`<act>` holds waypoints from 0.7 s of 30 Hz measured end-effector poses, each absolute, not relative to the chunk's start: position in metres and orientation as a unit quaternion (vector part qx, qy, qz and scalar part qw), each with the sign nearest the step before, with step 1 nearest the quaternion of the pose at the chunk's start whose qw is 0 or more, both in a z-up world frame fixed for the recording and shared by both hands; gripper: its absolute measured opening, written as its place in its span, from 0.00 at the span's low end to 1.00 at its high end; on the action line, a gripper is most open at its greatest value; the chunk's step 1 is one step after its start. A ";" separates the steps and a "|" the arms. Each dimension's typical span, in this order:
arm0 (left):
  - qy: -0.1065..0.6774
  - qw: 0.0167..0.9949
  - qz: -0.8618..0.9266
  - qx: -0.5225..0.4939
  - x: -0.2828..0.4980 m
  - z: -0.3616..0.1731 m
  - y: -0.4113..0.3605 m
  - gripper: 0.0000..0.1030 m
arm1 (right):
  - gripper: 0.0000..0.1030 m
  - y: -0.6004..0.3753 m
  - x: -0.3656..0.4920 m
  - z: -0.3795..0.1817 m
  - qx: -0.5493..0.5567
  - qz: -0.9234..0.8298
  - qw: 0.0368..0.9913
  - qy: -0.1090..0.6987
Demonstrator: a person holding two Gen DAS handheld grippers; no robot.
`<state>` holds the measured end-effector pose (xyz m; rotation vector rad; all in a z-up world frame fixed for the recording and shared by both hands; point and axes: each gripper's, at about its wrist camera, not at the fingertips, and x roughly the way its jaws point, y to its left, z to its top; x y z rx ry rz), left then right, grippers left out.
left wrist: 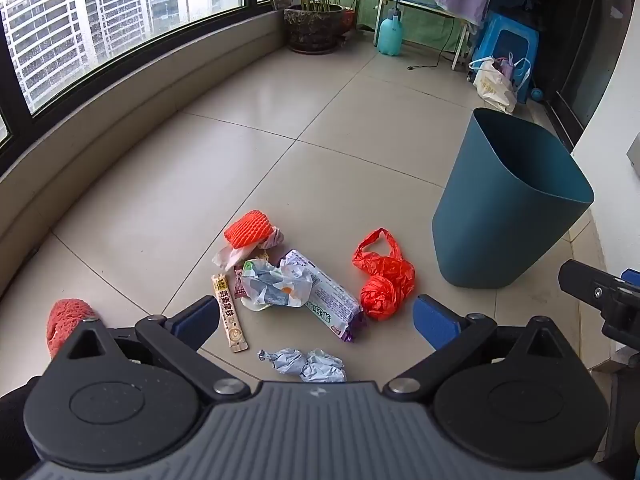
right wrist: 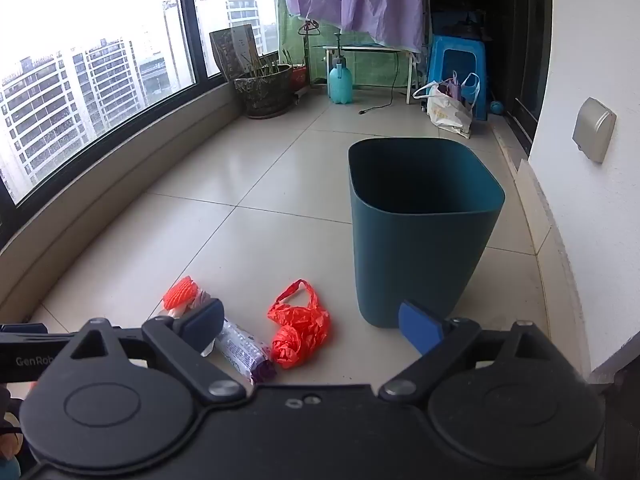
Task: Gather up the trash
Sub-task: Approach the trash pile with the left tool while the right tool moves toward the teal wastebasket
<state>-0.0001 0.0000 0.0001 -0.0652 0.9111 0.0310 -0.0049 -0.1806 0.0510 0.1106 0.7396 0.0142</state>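
Note:
Trash lies scattered on the tiled floor: an orange foam net [left wrist: 247, 229], a crumpled white wrapper [left wrist: 276, 286], a long purple-ended snack pack [left wrist: 334, 306], a beige sachet [left wrist: 229, 314], a red plastic bag [left wrist: 383, 278] and a crumpled grey paper [left wrist: 306, 365]. A teal bin [left wrist: 508, 204] stands upright to the right of them. My left gripper [left wrist: 316, 318] hovers open above the pile, holding nothing. The right gripper [right wrist: 312, 326] is open too, over the red plastic bag [right wrist: 298, 330], with the teal bin [right wrist: 420, 232] just beyond.
A curved window wall [left wrist: 100, 92] runs along the left. At the far end stand a potted plant [left wrist: 313, 26], a teal spray bottle [left wrist: 390, 34], a blue stool [left wrist: 506, 40] and a white shopping bag [left wrist: 494, 84]. A white wall [right wrist: 592, 80] closes the right side.

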 end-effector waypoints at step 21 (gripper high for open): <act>0.431 0.902 0.003 -0.032 -0.013 0.013 -0.008 1.00 | 0.91 -0.184 -0.012 0.055 0.058 0.012 0.935 0.350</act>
